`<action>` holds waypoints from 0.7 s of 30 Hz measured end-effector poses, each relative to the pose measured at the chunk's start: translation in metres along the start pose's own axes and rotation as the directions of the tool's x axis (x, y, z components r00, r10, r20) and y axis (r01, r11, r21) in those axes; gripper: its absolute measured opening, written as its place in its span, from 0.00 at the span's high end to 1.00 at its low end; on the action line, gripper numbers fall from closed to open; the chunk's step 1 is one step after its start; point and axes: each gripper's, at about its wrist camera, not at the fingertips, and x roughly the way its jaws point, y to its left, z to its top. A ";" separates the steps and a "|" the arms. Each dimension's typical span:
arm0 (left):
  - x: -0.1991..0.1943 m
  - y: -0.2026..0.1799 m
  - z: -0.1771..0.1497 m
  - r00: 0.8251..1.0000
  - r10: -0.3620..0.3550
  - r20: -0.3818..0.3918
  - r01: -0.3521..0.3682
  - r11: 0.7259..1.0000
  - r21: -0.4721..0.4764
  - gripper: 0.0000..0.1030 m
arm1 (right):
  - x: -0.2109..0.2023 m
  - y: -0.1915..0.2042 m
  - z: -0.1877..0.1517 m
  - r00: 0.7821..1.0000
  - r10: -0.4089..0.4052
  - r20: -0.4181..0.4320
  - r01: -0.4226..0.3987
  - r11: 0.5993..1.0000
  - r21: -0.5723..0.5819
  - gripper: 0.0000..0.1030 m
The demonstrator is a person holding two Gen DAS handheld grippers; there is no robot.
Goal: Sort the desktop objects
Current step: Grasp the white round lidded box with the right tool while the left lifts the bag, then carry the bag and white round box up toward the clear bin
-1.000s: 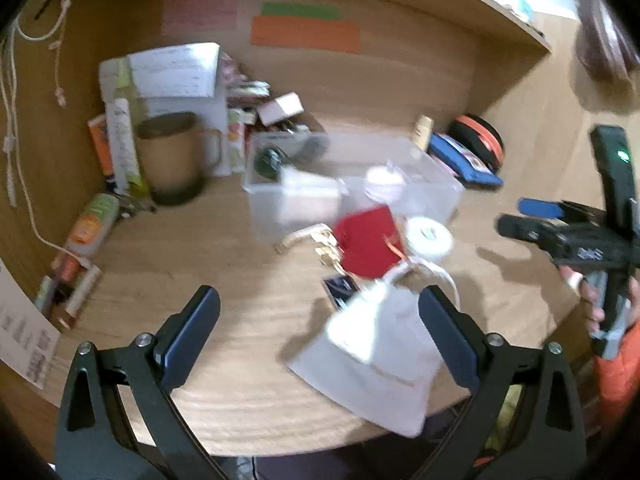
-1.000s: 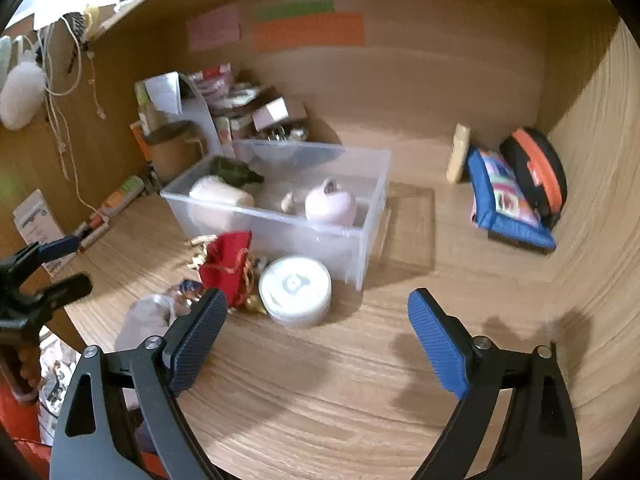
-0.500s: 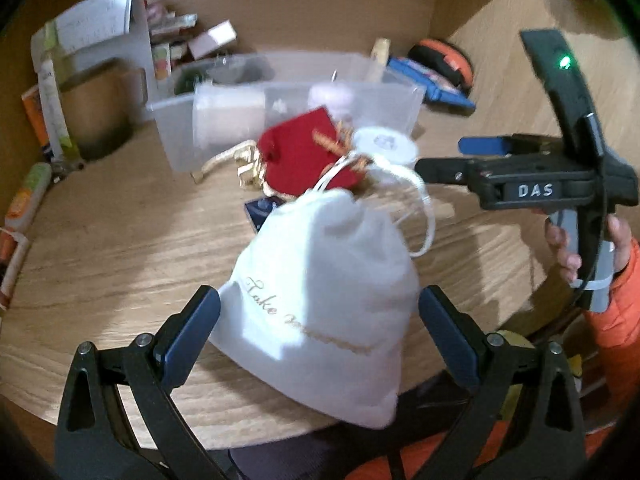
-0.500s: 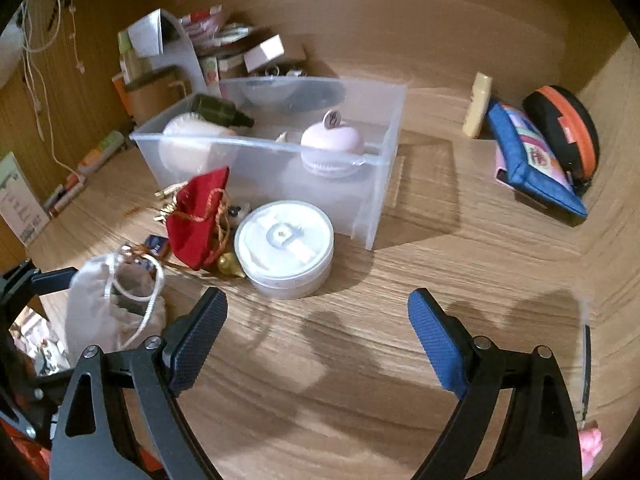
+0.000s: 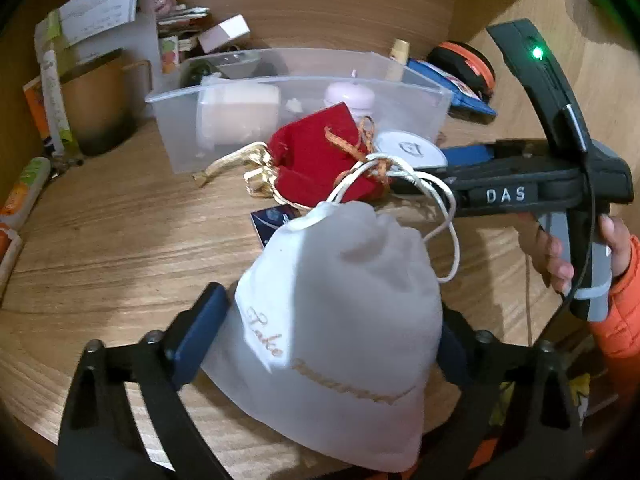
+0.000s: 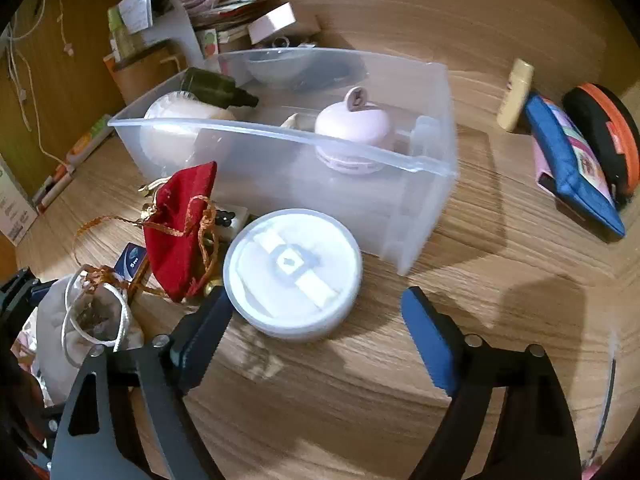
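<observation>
Evidently, in the left wrist view, the left gripper [image 5: 320, 344] was closing around the soft white drawstring cloth pouch [image 5: 340, 300] at the wooden desk's [image 5: 120, 240] front edge; it should squash, so mid-body suits. In the right wrist view, the right gripper [image 6: 316, 320], jaws closing and empty, approached the rigid round white plastic case [image 6: 294, 272] beside the clear plastic bin [image 6: 420, 184].

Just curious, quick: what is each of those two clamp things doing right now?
Left gripper: jaws closing around the white drawstring cloth pouch.
Right gripper: jaws closing, nothing gripped; round white plastic container just ahead.
</observation>
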 end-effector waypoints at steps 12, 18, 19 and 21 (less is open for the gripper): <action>-0.006 0.013 0.005 0.999 -0.026 0.030 0.027 0.999 -0.046 0.53 | 0.005 0.006 0.001 1.000 0.007 0.005 -0.007 1.000 -0.021 0.39; -0.011 0.019 0.008 0.998 -0.045 0.041 0.048 0.996 -0.073 0.64 | -0.012 -0.004 -0.005 0.999 0.011 0.045 -0.012 0.999 0.032 0.39; -0.012 0.020 0.008 0.998 -0.043 0.045 0.046 0.996 -0.079 0.65 | -0.016 -0.006 -0.006 0.999 0.010 0.053 -0.012 0.999 0.039 0.39; -0.015 0.023 0.009 0.998 -0.044 0.054 0.049 0.994 -0.093 0.66 | -0.024 -0.010 -0.008 0.998 0.010 0.070 -0.014 0.998 0.057 0.39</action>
